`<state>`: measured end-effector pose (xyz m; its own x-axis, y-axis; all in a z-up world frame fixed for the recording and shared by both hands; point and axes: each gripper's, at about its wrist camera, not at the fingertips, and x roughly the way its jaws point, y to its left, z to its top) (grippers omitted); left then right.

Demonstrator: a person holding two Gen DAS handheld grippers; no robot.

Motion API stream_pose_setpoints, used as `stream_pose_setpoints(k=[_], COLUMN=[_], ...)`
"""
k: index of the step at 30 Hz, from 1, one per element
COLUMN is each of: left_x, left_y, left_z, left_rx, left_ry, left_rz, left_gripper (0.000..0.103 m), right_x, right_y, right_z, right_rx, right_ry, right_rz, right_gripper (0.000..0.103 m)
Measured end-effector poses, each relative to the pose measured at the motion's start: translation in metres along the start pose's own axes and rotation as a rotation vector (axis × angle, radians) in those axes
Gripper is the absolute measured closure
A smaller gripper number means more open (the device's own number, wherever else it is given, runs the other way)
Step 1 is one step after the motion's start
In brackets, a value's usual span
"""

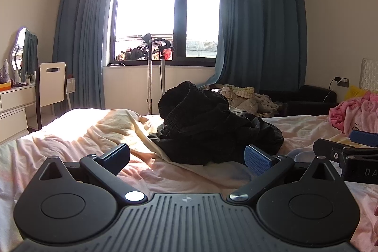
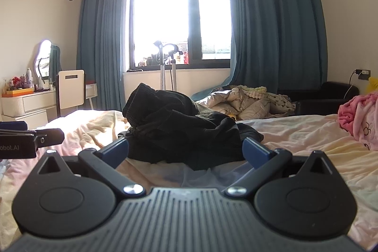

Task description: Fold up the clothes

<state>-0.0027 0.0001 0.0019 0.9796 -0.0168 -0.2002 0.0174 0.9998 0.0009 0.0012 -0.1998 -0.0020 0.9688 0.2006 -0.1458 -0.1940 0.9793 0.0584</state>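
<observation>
Left gripper (image 1: 187,156) and right gripper (image 2: 185,149): fingers spread apart, holding nothing, low over the bed (image 1: 70,134), just short of the crumpled black garment (image 1: 208,124).

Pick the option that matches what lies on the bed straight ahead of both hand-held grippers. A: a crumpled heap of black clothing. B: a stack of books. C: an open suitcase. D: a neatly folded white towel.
A: a rumpled heap of black clothing sits unfolded on the bed sheet, just beyond the open fingers of the right hand-held gripper and the left hand-held gripper.
</observation>
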Motion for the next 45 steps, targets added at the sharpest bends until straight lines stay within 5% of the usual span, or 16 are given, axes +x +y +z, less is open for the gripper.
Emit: stream_pose_setpoints(k=[45], left_x=[0.028], left_y=[0.013], left_z=[0.017], left_rx=[-0.035], left_ry=[0.072], left_rz=[-0.064], left_gripper=[0.000], right_x=[-0.009], right_y=[0.001], right_z=[0.000], right_rx=[0.022], right_ry=[-0.087], right_rz=[-0.050], right_gripper=[0.000])
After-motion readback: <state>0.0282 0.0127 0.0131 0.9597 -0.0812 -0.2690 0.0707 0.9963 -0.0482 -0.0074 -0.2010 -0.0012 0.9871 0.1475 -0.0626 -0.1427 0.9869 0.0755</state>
